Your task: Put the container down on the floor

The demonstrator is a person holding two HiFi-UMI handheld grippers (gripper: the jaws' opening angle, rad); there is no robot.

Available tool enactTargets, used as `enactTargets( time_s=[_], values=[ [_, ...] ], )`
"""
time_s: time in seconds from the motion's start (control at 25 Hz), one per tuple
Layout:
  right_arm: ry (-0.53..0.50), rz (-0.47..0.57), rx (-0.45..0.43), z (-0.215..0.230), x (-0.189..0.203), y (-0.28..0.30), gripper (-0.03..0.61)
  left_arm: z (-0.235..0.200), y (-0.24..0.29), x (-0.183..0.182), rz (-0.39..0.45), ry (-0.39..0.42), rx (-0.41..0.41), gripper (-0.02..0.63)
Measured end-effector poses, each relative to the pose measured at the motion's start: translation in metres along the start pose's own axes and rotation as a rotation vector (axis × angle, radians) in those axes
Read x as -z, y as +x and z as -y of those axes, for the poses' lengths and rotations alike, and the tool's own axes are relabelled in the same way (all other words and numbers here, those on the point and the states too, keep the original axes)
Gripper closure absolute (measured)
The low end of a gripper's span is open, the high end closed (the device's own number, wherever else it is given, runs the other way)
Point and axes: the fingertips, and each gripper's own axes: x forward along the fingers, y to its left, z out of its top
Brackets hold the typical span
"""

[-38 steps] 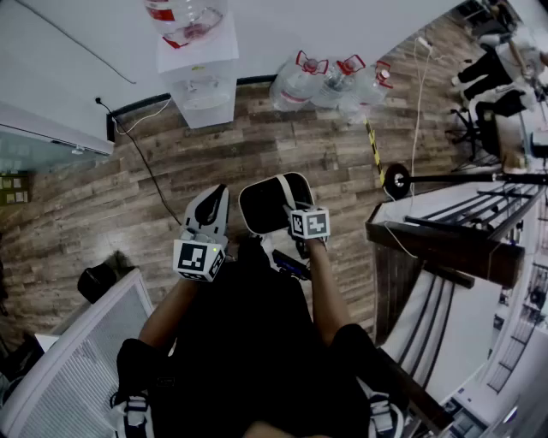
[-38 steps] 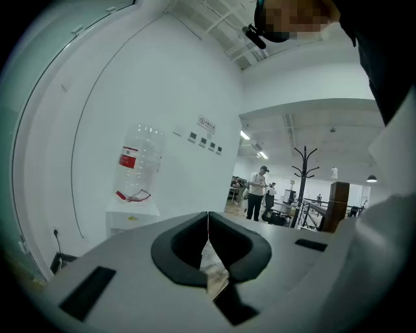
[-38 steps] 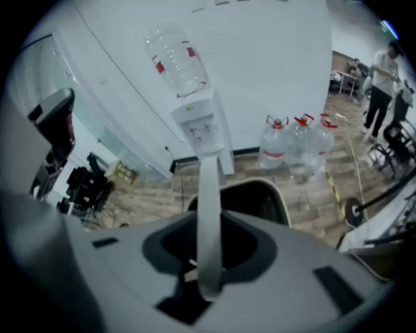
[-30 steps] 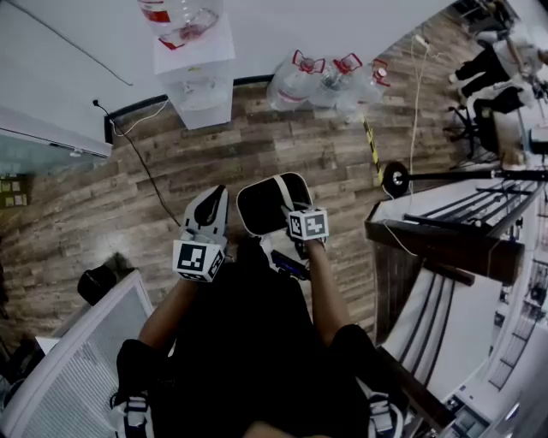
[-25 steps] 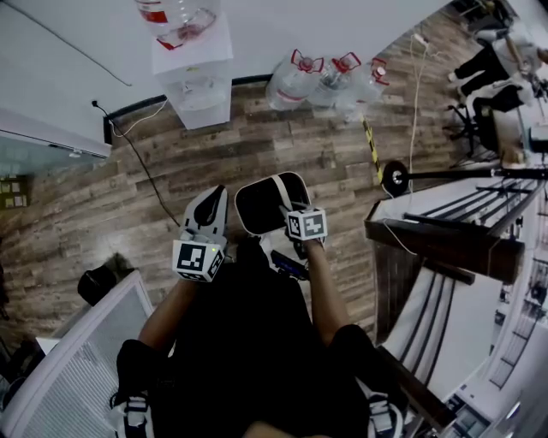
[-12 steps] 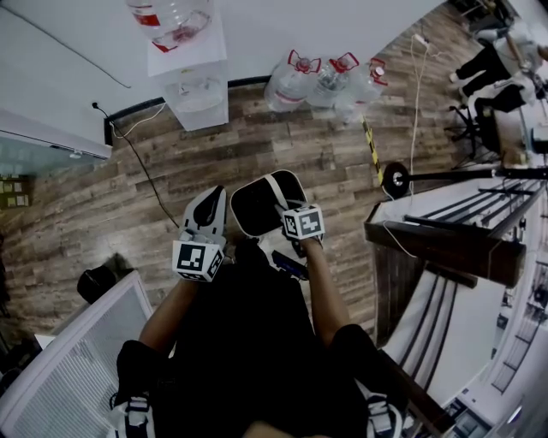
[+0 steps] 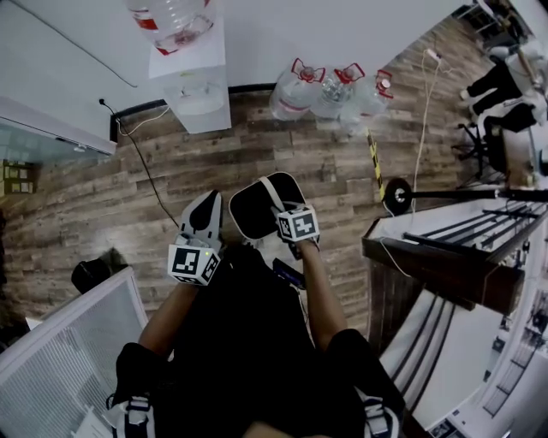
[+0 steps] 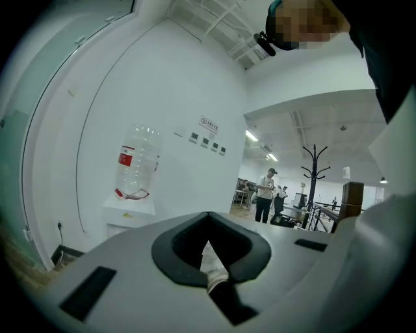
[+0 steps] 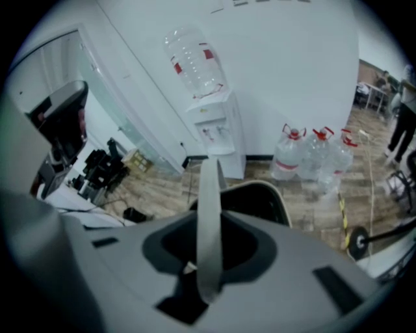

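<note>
- The person is standing, with two bare forearms reaching forward. Each hand is holding one gripper, so two grippers are showing.
- The left gripper (image 7: 207,205) is carrying nothing; its jaws are lying together. It is hanging just beside the container, on that container's left.
- The right gripper (image 7: 282,210) is clenching its jaws on a flat grey strap handle (image 9: 209,214).
- One black container with a pale rim (image 7: 253,210) is hanging from this strap. It is staying in the air in front of the person's body, above the floor and not touching it.
- The brown wooden plank floor (image 7: 282,154) is spreading under the container up to the wall.
- One thin black cable (image 7: 145,167) is running over the planks from the wall at the left.
- One short yellow-and-black striped strip (image 7: 374,158) is lying on the planks.
- One black coat stand with a round base (image 7: 396,195) is standing at the right, near a dark wooden piece of furniture (image 7: 428,248).
- One white water dispenser (image 7: 195,85) is standing against the plain white wall (image 7: 300,34), and one clear upturned bottle with a red label (image 7: 175,17) is sitting on it.
- Three clear large water bottles with red caps (image 7: 334,85) are standing together on the floor, right of the dispenser.
- Far away, in an open office area, one person (image 8: 265,195) is standing.
</note>
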Motion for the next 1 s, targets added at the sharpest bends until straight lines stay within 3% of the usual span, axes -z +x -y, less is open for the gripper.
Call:
enactTargets(
  time_s=[0.56, 1.0],
  values=[
    [-0.014, -0.021, 0.021, 0.073, -0.041, 0.005, 0.469, -0.002, 0.076, 0.002, -0.001, -0.012, -0.016, 0.588],
    [-0.027, -0.053, 0.025, 0.106, -0.104, 0.026, 0.469, -0.051, 0.159, -0.009, 0.002, -0.041, -0.032, 0.588]
  ],
)
